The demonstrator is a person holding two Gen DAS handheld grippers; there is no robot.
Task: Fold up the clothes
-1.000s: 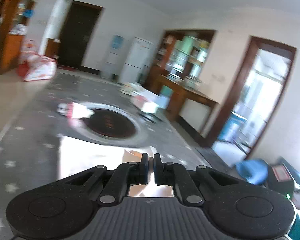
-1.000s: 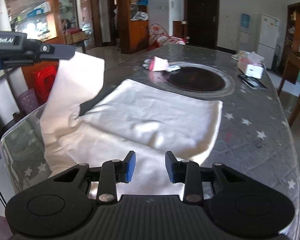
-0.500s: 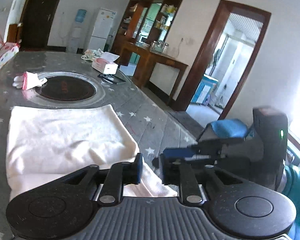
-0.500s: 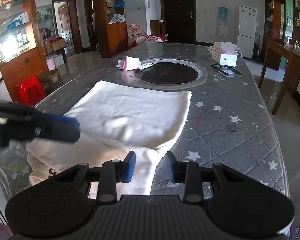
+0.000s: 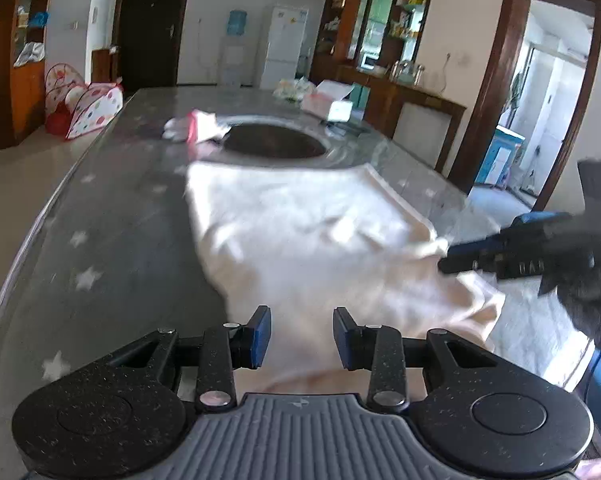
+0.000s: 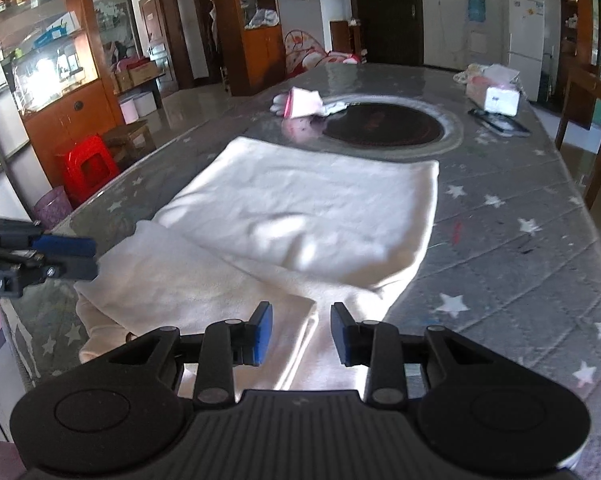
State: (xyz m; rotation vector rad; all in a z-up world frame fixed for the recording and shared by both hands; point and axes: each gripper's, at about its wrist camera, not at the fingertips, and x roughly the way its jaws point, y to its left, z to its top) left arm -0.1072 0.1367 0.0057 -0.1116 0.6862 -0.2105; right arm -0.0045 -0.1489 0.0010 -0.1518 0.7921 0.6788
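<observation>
White cloth point(image 6: 300, 220) lies folded on the starred table point(image 6: 520, 248). Left gripper point(image 5: 301, 338) jaws opening, pads off the fabric below. Right gripper point(image 6: 301, 334) fingers spread above the cloth's near edge, gripping nothing.

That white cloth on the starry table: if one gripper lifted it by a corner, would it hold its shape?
Probably not. The white cloth lies in soft wrinkles with one flap folded over, so it would likely droop. It looks light, and might drag across the glossy table.
</observation>
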